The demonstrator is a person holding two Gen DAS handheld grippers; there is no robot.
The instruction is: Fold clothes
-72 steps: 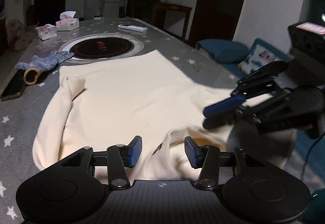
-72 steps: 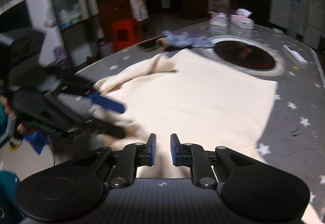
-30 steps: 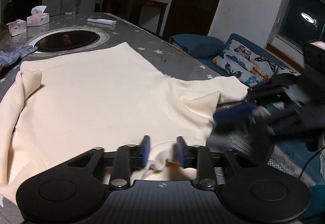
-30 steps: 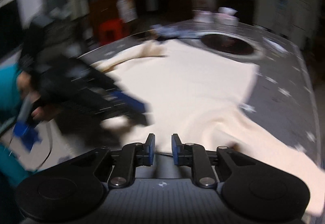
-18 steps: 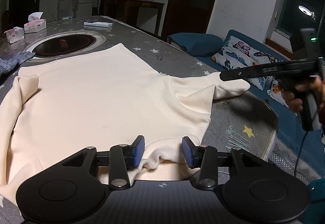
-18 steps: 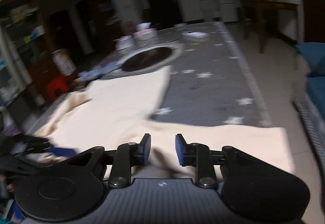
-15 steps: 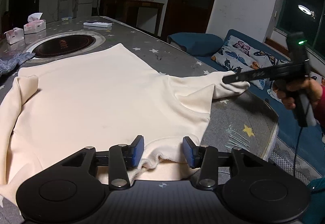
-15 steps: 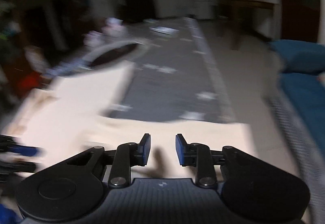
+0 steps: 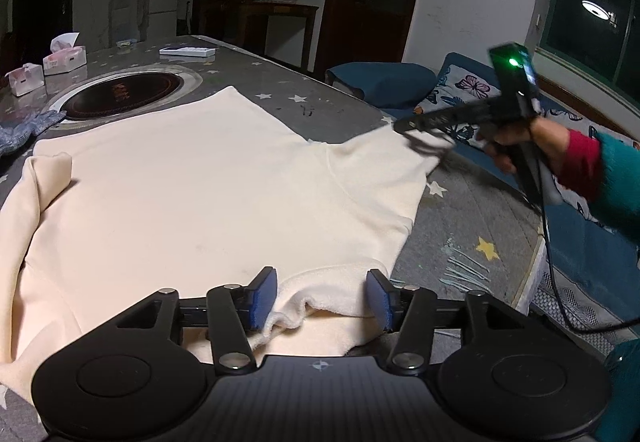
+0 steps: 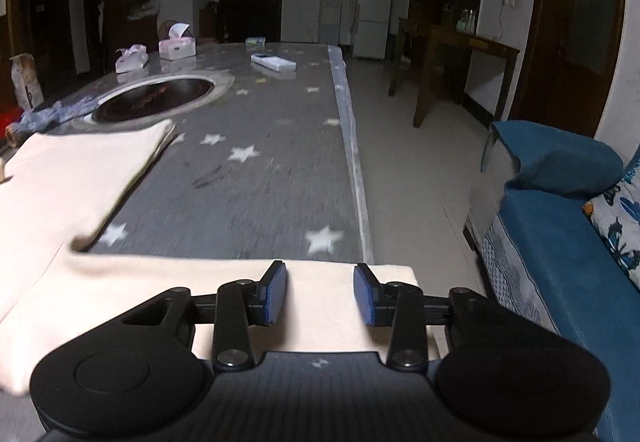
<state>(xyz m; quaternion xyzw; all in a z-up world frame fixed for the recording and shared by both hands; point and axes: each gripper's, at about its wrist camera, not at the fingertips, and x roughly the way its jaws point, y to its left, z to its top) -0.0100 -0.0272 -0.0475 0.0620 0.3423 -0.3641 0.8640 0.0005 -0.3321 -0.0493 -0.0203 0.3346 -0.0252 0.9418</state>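
Cream sweater (image 9: 192, 193) sleeve (image 10: 248, 282) now stretched sideways by the right hand-held gripper (image 10: 320, 294).

The cream sweatshirt (image 9: 192, 181) is soft matt knit cloth with a fleecy inside at its collar, lying on a tabletop (image 10: 256, 177) of dull grey star-printed covering, near a glossy black round inset (image 9: 120, 97) ringed in brushed metal, while each tool (image 9: 320, 296) is matt black plastic with blue rubbery pads (image 9: 262, 296).
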